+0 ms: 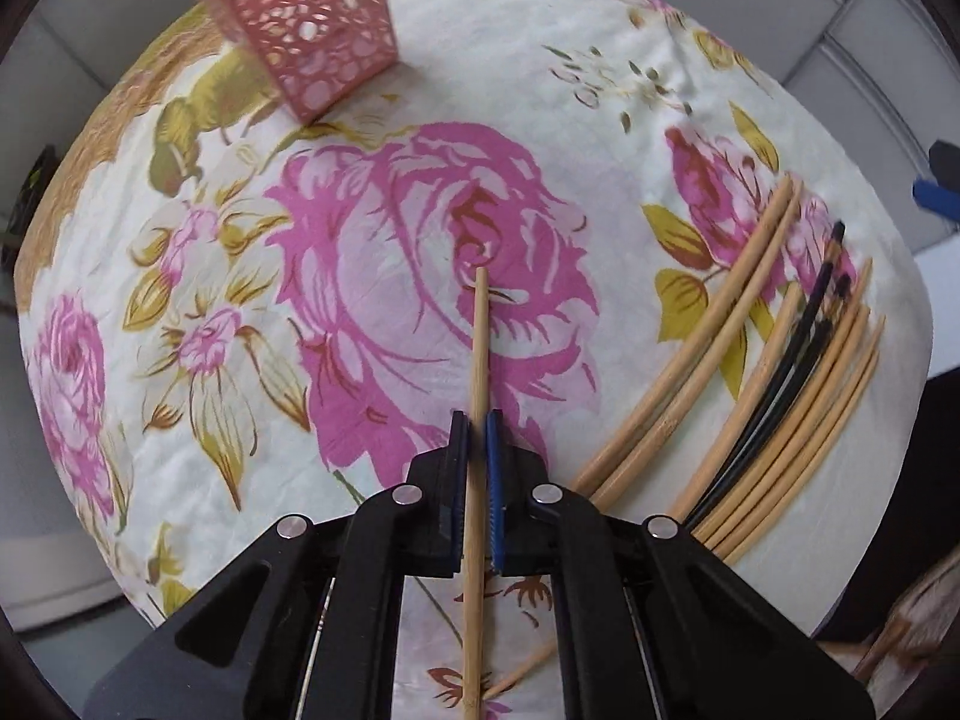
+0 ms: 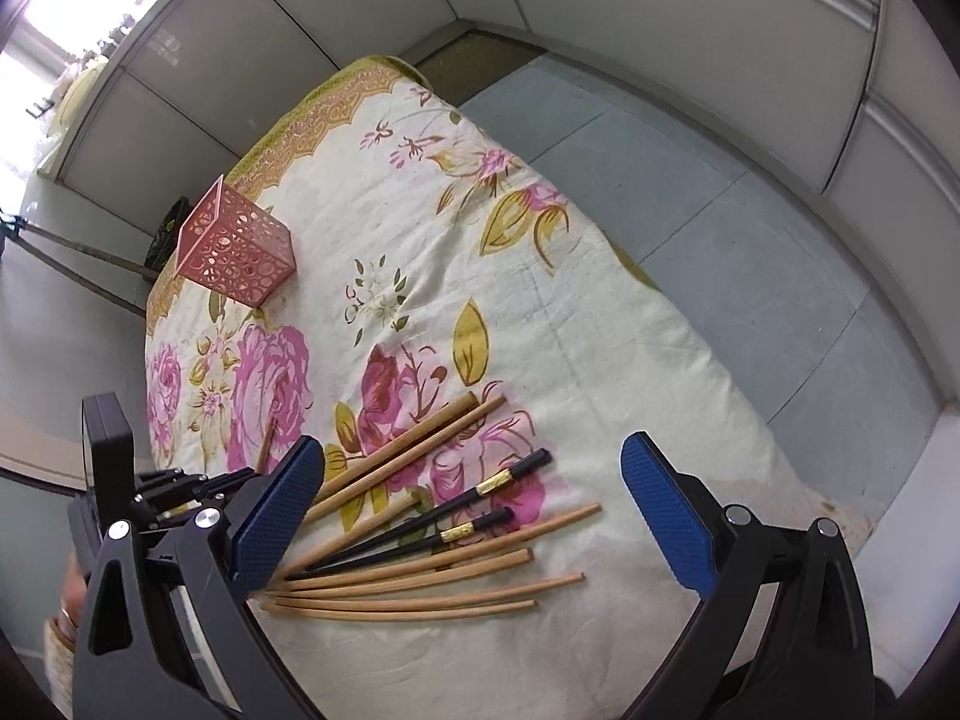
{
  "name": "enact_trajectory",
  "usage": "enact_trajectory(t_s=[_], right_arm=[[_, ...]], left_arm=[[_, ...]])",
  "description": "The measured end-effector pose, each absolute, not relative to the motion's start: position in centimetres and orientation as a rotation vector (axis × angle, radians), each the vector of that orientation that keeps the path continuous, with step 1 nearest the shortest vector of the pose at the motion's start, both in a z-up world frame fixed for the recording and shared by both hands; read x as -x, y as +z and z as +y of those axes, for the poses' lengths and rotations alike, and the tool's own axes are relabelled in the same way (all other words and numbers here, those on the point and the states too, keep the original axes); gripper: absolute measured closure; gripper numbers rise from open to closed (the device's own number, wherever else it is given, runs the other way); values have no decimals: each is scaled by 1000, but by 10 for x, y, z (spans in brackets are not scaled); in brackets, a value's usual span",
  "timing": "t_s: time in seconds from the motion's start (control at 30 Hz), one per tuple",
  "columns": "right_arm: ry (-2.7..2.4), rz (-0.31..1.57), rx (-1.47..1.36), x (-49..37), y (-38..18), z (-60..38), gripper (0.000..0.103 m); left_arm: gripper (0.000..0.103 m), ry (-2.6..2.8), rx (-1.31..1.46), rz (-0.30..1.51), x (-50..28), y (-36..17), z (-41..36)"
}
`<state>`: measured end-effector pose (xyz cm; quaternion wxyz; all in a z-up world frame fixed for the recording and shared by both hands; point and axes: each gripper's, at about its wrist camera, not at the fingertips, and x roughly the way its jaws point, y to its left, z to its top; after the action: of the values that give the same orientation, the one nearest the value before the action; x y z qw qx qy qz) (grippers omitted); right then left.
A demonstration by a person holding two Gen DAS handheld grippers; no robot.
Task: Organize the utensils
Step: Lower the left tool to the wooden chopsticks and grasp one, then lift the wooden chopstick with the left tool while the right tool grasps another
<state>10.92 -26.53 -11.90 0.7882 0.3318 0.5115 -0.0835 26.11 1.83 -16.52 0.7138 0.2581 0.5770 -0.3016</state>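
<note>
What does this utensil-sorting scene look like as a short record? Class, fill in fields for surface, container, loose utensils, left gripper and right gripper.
surface: floral tablecloth over a table
container: pink perforated holder, upright near the far left of the cloth, nothing visible in it
loose utensils: pile of wooden chopsticks with two black chopsticks among them
left gripper: jaws shut on a single wooden chopstick
right gripper: jaws wide open above the pile, holding nothing

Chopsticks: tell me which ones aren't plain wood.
The two black chopsticks with gold bands, lying side by side in the middle of the fanned pile. Every other stick there, and the wooden chopstick in the left gripper, is bare wood.
</note>
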Motion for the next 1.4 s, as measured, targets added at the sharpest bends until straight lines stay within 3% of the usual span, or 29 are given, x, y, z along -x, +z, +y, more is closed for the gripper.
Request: enact_trajectory(t_s=[0.17, 0.27, 0.47, 0.67, 0.73, 1.1, 1.4], right_arm=[[-214, 1214, -875, -92, -137, -271, 8], [-277, 1264, -959, -68, -148, -274, 14], [-324, 1445, -1207, -35, -186, -256, 39], [-275, 1341, -1232, -74, -157, -248, 54], [-247, 1330, -1301, -94, -157, -250, 65], [-248, 1395, -1390, -130, -199, -248, 79], [-208, 1380, -1287, -141, -175, -242, 81]], left_arm=[[98, -627, -339, 1188, -255, -110, 76], [98, -654, -218, 1104, -234, -59, 108], [98, -715, -14, 887, -197, -17, 94], [98, -747, 94, 775, -182, 11, 96], [98, -748, 90, 757, -179, 13, 93], [98, -790, 89, 704, -173, 12, 83], [98, -790, 104, 698, -172, 12, 90]])
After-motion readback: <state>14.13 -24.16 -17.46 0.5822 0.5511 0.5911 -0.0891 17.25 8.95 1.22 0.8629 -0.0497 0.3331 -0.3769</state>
